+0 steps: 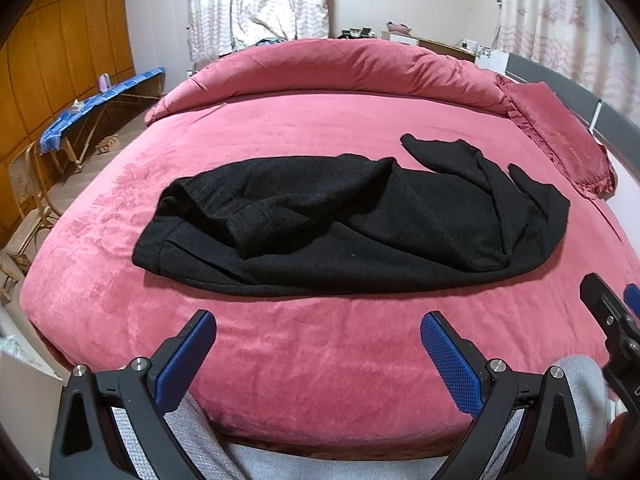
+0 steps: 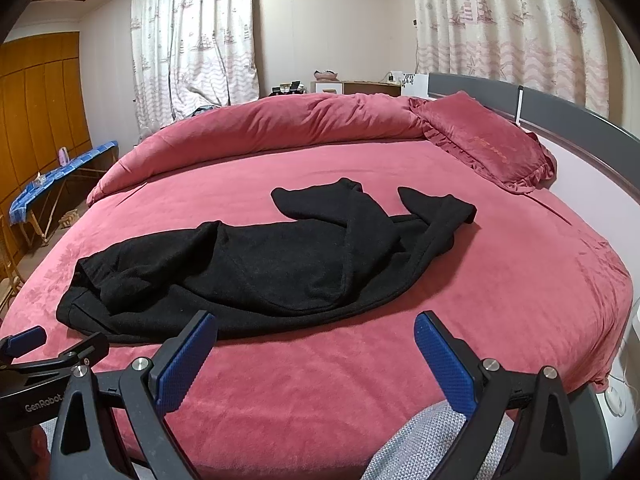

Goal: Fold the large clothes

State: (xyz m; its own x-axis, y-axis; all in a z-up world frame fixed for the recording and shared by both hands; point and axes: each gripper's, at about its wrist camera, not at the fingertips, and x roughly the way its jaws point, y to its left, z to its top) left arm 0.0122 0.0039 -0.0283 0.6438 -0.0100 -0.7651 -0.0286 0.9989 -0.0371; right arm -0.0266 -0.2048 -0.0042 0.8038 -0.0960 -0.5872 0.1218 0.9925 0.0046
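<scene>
A large black knit garment [image 1: 352,224] lies crumpled across the middle of the red bed [image 1: 320,120], with a sleeve end folded over its left part. It also shows in the right wrist view [image 2: 260,268]. My left gripper [image 1: 318,324] is open and empty, held above the near edge of the bed, short of the garment. My right gripper [image 2: 316,324] is open and empty, also near the front edge, just before the garment's hem. The right gripper also shows at the right edge of the left wrist view [image 1: 612,304].
A rolled red duvet [image 1: 320,68] lies along the far side of the bed and a red pillow [image 1: 560,140] sits at the right by the grey headboard [image 2: 560,108]. A blue-topped table [image 1: 100,100] and wicker chair [image 1: 28,184] stand left.
</scene>
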